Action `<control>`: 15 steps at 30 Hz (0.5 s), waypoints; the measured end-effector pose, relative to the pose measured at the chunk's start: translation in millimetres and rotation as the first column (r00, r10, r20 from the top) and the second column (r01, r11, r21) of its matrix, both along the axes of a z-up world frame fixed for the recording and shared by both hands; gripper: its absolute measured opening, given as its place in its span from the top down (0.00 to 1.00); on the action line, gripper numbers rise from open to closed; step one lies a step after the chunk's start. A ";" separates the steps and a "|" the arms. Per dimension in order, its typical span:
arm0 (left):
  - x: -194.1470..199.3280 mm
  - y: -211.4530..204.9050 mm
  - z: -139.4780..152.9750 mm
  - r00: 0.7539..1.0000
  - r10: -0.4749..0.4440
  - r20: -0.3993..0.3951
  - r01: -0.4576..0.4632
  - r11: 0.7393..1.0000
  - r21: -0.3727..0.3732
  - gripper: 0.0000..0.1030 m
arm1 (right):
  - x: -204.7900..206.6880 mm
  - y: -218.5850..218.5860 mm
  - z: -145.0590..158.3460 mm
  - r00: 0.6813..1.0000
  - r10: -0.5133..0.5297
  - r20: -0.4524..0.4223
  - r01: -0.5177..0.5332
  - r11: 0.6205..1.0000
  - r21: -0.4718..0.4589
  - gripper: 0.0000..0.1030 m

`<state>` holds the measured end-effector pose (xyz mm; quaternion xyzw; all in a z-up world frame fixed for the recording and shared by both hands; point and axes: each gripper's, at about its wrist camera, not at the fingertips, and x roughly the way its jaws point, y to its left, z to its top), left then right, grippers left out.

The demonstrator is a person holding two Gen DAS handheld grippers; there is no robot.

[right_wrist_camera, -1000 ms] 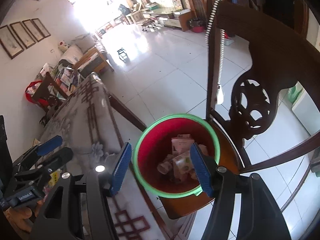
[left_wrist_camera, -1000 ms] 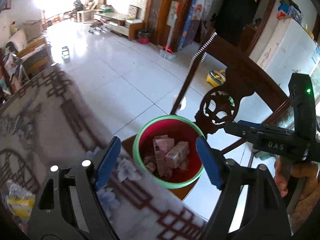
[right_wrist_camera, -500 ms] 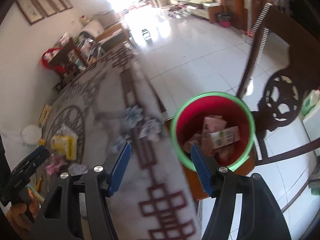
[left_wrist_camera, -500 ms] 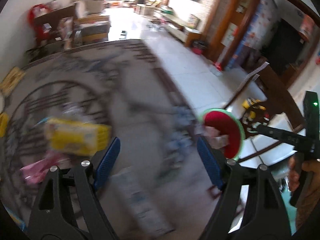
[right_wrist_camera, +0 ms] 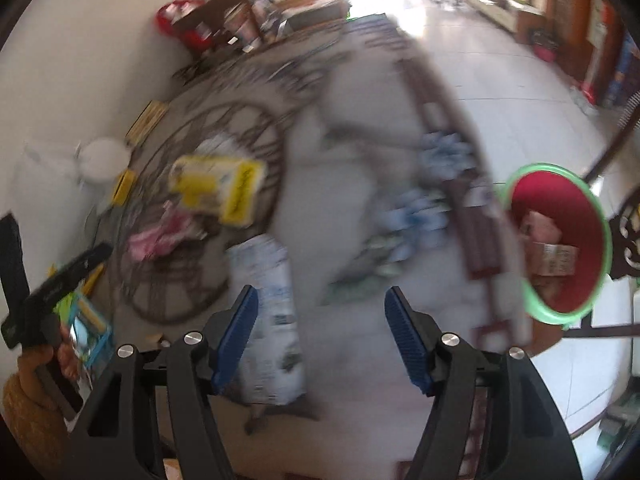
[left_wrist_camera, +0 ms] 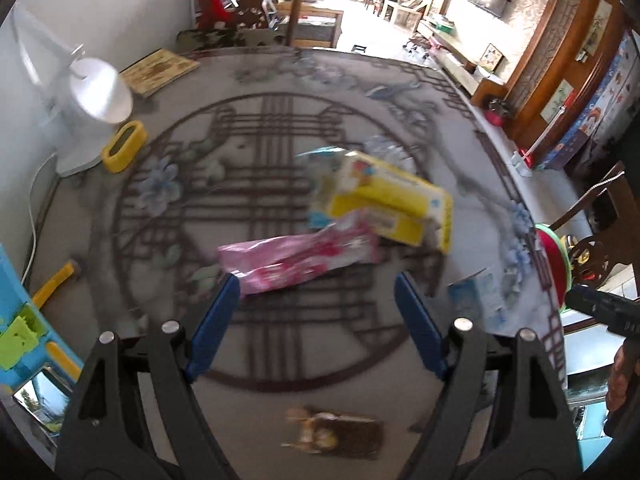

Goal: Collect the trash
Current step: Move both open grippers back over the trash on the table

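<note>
My left gripper (left_wrist_camera: pixel 318 320) hangs open over the patterned tablecloth with nothing between its blue pads. Just beyond it lie a pink wrapper (left_wrist_camera: pixel 296 260) and a yellow box (left_wrist_camera: pixel 388 204); a brown wrapper (left_wrist_camera: pixel 336 436) lies under the jaws. My right gripper (right_wrist_camera: pixel 322 336) is open and empty too. A blue-and-white carton (right_wrist_camera: pixel 268 320) lies on the cloth by its left finger (right_wrist_camera: pixel 236 336). The red bin with a green rim (right_wrist_camera: pixel 560 240) stands off the table's right edge with cartons inside. The bin (left_wrist_camera: pixel 554 256) shows edge-on in the left wrist view.
A white desk fan (left_wrist_camera: pixel 100 92), a yellow holder (left_wrist_camera: pixel 124 146) and a book (left_wrist_camera: pixel 160 68) stand at the table's far left. A blue toy (left_wrist_camera: pixel 24 320) and a yellow-handled tool (left_wrist_camera: pixel 56 280) lie at the left edge. A carved wooden chair (right_wrist_camera: pixel 628 240) holds the bin.
Both grippers have swung from above the red bin back over the table, leftward. The bin now sits at the right edge of both views and the trash pile is in front.
</note>
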<state>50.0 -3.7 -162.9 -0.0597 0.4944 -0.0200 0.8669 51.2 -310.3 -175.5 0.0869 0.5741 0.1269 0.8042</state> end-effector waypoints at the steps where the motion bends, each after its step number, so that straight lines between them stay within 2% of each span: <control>1: -0.3 4.0 -1.4 1.000 0.003 -0.002 -0.003 1.000 -0.005 0.25 | 0.5 14.3 -3.1 1.000 0.019 -0.011 -0.019 1.000 -0.002 0.38; 5: 0.4 19.6 -6.3 1.000 0.007 -0.006 -0.008 1.000 -0.015 0.22 | -5.9 64.8 -6.9 0.991 0.131 -0.023 -0.131 0.991 0.016 0.38; 6: 1.3 25.1 -7.8 1.000 0.008 -0.008 -0.008 1.000 -0.017 0.22 | -9.5 81.5 -9.3 0.982 0.187 -0.035 -0.187 0.982 0.015 0.34; 7: 1.4 29.1 -8.5 1.000 0.010 -0.009 -0.010 1.000 -0.018 0.22 | -15.8 103.5 -15.2 0.960 0.272 -0.064 -0.271 0.962 0.014 0.27; 9: 4.0 39.2 -10.2 1.000 0.017 -0.010 -0.017 1.000 -0.022 0.22 | -31.7 144.1 -26.8 0.905 0.415 -0.100 -0.418 0.908 -0.015 0.26; 10: 5.1 42.6 -10.4 1.000 0.020 -0.011 -0.020 1.000 -0.023 0.22 | -46.2 169.9 -34.2 0.859 0.502 -0.102 -0.508 0.860 -0.053 0.26; 13: 8.6 54.8 -12.6 1.000 0.024 -0.014 -0.025 0.999 -0.031 0.22 | -68.4 211.9 -50.7 0.770 0.628 -0.116 -0.638 0.760 -0.125 0.26; 15: 8.9 60.3 -14.1 1.000 0.025 -0.014 -0.026 0.999 -0.037 0.22 | -73.2 229.3 -61.6 0.737 0.663 -0.132 -0.676 0.725 -0.130 0.26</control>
